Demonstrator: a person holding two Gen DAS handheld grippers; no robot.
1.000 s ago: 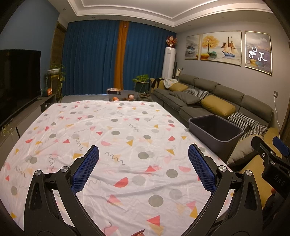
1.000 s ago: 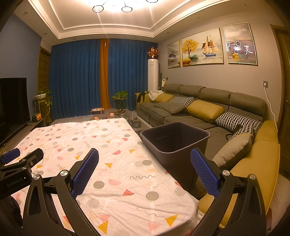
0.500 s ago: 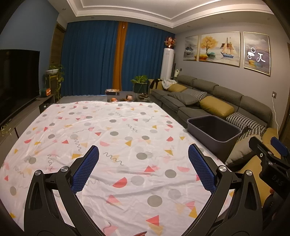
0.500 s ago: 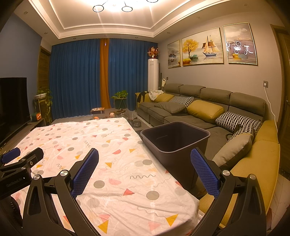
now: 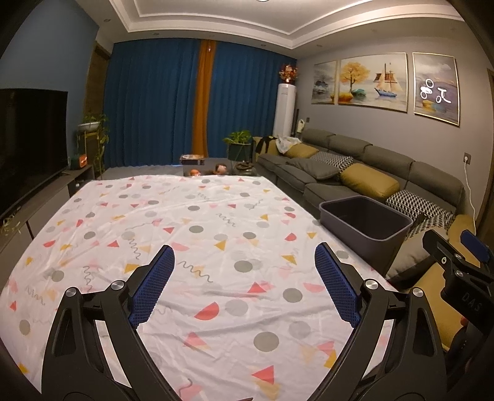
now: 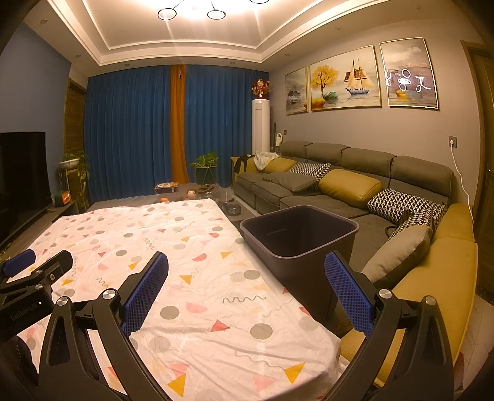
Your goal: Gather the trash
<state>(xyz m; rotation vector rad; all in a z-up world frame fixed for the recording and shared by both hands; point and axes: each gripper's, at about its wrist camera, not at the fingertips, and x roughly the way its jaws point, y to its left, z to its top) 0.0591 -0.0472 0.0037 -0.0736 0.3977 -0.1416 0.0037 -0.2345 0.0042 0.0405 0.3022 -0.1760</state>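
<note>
Bin: dark grey trash bin [image 6: 299,234] stands just beside the table's right edge, before the sofa [image 6: 355,172].
Left gripper [image 5: 244,283]: fingers spread wide, holding nothing, above the patterned tablecloth [image 5: 191,222].
Right gripper [image 6: 247,287]: fingers spread wide, holding nothing, near the bin.

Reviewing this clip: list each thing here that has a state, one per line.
left gripper: open, holding nothing
right gripper: open, holding nothing
bin: upright beside the table, nothing seen inside
tablecloth: spread flat, lightly wrinkled
curtains: drawn closed
TV: screen dark
ceiling light: on
</note>
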